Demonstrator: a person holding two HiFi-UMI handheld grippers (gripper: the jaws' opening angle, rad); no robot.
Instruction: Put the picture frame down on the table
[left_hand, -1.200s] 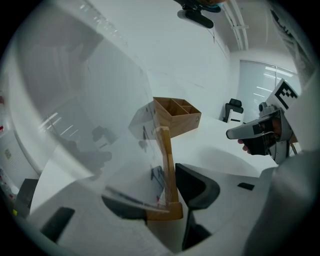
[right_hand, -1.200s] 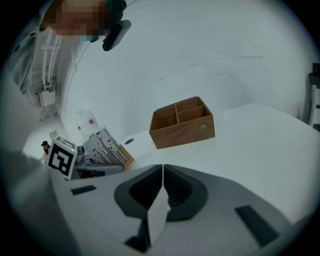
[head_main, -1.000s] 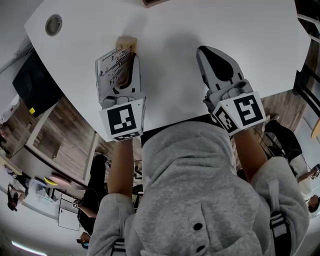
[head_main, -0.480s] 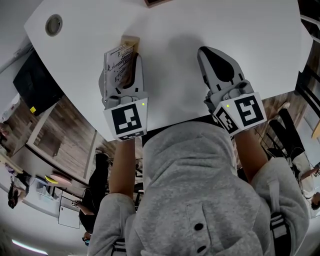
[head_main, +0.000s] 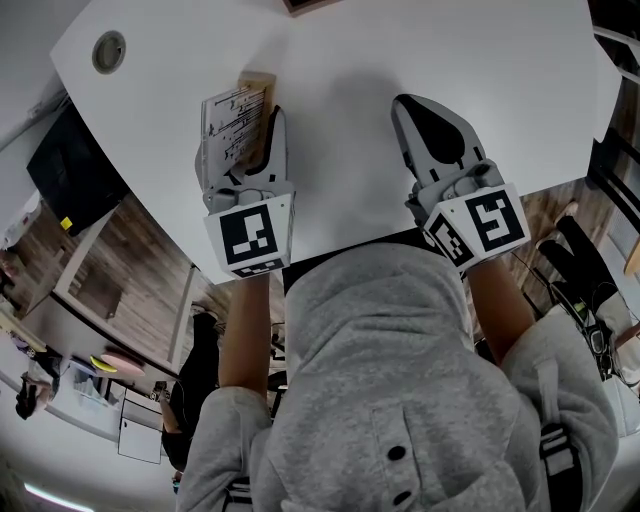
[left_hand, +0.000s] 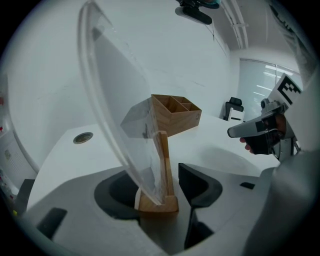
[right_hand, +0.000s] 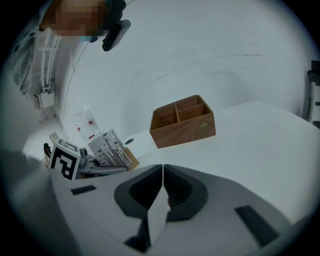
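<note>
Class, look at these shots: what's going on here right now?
A person holds two tongs over a white table. The left tongs stand around a picture frame with a wooden base. Their jaws have just been opening, and a gap shows beside the base, so the frame looks released. The right tongs hang shut and empty. A wooden box sits further back.

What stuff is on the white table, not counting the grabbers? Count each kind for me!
Picture frame: 1
Wooden box: 1
Round cap set in the tabletop: 1
Total: 3
</note>
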